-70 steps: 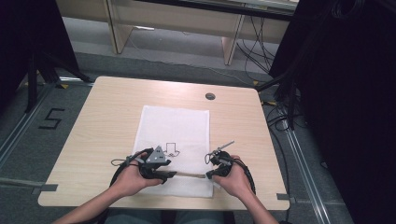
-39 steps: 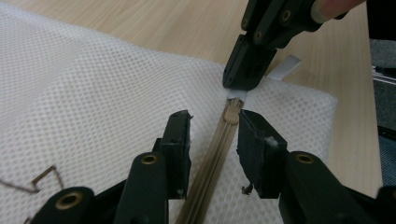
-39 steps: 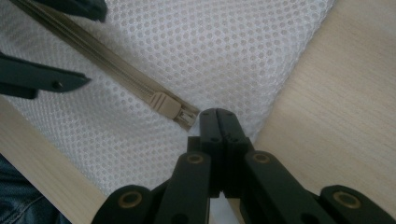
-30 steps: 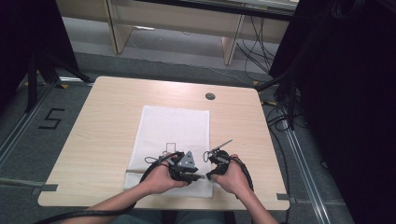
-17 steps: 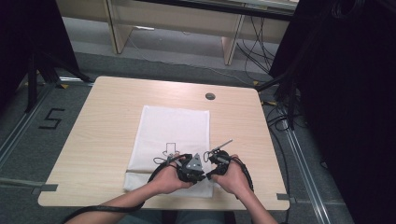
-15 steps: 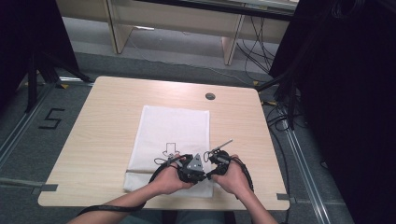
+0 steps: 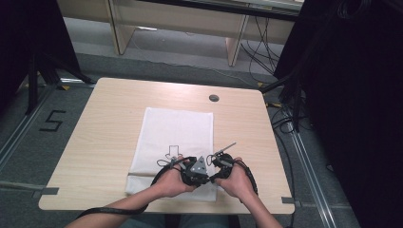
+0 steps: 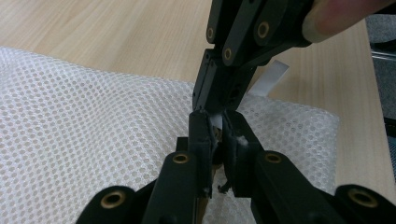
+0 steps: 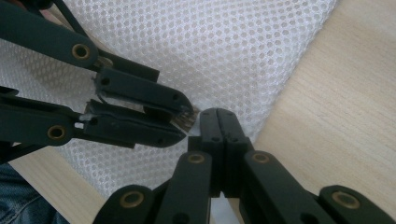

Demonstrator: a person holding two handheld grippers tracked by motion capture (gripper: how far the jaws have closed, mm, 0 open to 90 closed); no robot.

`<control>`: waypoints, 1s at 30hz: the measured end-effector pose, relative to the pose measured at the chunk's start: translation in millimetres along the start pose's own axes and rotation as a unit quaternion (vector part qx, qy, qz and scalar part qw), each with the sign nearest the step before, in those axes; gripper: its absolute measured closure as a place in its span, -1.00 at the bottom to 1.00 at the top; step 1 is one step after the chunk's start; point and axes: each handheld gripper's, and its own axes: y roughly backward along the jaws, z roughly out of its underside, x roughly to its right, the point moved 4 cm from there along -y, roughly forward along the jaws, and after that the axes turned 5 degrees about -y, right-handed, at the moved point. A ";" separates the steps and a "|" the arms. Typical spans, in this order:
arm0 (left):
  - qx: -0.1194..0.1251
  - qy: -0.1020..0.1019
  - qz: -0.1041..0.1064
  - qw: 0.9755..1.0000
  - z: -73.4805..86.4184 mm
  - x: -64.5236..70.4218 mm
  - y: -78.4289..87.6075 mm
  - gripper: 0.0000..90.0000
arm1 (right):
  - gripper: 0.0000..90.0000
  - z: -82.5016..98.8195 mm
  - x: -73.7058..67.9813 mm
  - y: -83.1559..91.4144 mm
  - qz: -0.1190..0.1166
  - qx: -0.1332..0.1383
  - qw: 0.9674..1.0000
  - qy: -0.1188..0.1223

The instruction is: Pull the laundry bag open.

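A white mesh laundry bag (image 7: 176,142) lies flat on the pale wooden worktop (image 7: 104,133), its long side running from 12 o'clock to 6 o'clock in the high view, its near end reaching almost to the worktop's 6 o'clock edge. Both hands meet over the bag's near right corner, at about 5 o'clock of the bag.

The left gripper (image 8: 216,132), a black two-jaw tool with brass pivots, has just been closing its fingers; in the left gripper view they stand narrow, and a small white piece and a bit of metal sit in the slim gap between them. Whether the pads already press on that piece I cannot tell. In the high view the left gripper (image 7: 192,172) carries a grey three-cornered plate on top.

The right gripper (image 9: 219,122) has its fingers pressed fully together, with white mesh caught at their tips at the bag's corner. In the left gripper view it comes down from 12 o'clock, tip to tip with the left one, and a white fabric tag (image 8: 272,78) sticks out beside it at 2 o'clock. In the right gripper view the left gripper enters from 9 o'clock, its tips touching the right fingers (image 9: 232,126).

A dark round grommet (image 7: 214,98) sits in the worktop beyond the bag, at 1 o'clock.
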 end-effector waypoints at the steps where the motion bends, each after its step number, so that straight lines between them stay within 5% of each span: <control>1: -0.002 -0.002 -0.001 1.000 0.1 -0.6 0.4 0.83 | 1.00 -0.1 -0.3 -0.3 0.001 0.001 1.000 0.000; 12: 0.006 0.006 0.001 1.000 4.7 -1.8 7.7 0.83 | 1.00 -1.2 0.0 -1.0 0.010 -0.005 1.000 0.001; 16: 0.010 0.013 0.003 1.000 5.2 -1.9 8.1 0.83 | 1.00 0.2 -2.5 0.6 0.010 -0.018 1.000 -0.023; 17: 0.009 0.010 0.003 1.000 5.1 -1.8 8.2 0.83 | 1.00 -1.1 -0.2 -1.0 0.010 -0.005 1.000 0.002; 30: 0.007 0.009 0.000 1.000 5.6 -0.4 13.6 0.83 | 1.00 -0.9 -0.7 -0.4 0.011 -0.006 1.000 0.001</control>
